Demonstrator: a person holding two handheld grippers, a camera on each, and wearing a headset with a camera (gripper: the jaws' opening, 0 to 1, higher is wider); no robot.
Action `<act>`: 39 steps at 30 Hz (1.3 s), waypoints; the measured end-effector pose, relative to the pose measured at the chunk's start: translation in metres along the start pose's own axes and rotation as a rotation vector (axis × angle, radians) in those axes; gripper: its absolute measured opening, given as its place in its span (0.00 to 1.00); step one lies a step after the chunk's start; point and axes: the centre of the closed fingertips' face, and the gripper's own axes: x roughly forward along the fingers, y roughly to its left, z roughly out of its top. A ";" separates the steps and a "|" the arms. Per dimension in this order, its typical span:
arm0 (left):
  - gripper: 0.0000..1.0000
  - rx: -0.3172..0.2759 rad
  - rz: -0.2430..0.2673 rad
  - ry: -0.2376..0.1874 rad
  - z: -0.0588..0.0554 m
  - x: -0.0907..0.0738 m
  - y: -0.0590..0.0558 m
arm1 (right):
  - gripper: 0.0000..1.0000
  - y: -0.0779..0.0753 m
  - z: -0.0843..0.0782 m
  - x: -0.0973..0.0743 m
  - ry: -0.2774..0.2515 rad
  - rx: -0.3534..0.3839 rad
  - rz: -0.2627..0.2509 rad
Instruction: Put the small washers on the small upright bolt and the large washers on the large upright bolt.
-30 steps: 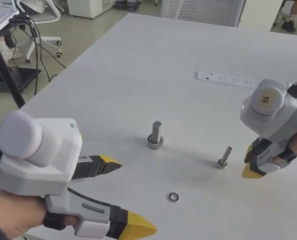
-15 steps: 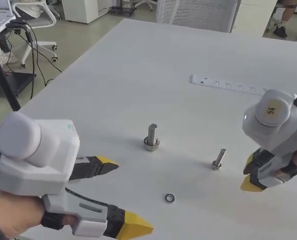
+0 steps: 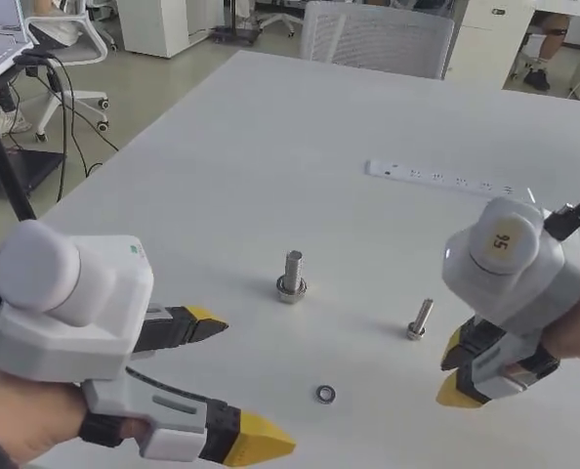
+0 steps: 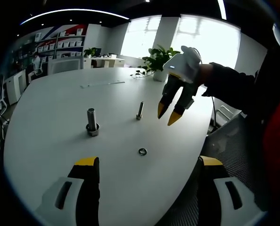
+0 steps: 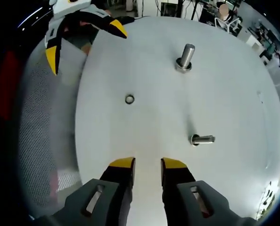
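In the head view, the large bolt stands upright near the centre of the frame on the white surface. There is a wider collar at its foot, but I cannot tell whether that is a washer or the bolt's own head. The small bolt stands right of centre, well apart from the large one. A single washer lies flat at lower centre, below and between the two bolts and touching neither.

The left gripper fills the lower left of the frame. Its yellow-tipped jaws are spread wide with nothing between them and point toward the washer. The right gripper hangs at the lower right, just beside the small bolt. Its jaws are narrow, slightly apart and empty.

A white power strip lies in the upper right of the frame. A mesh chair stands at the top edge.
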 end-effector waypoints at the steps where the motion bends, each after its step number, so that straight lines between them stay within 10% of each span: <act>1: 0.85 0.001 0.001 0.000 0.000 0.000 0.000 | 0.23 0.002 0.002 0.001 0.001 -0.008 0.004; 22: 0.85 0.010 0.004 -0.008 0.002 -0.001 0.000 | 0.24 0.024 0.069 0.025 -0.007 -0.185 0.052; 39: 0.85 0.008 0.004 -0.016 0.002 -0.002 0.000 | 0.23 0.027 0.083 0.050 0.013 -0.246 0.076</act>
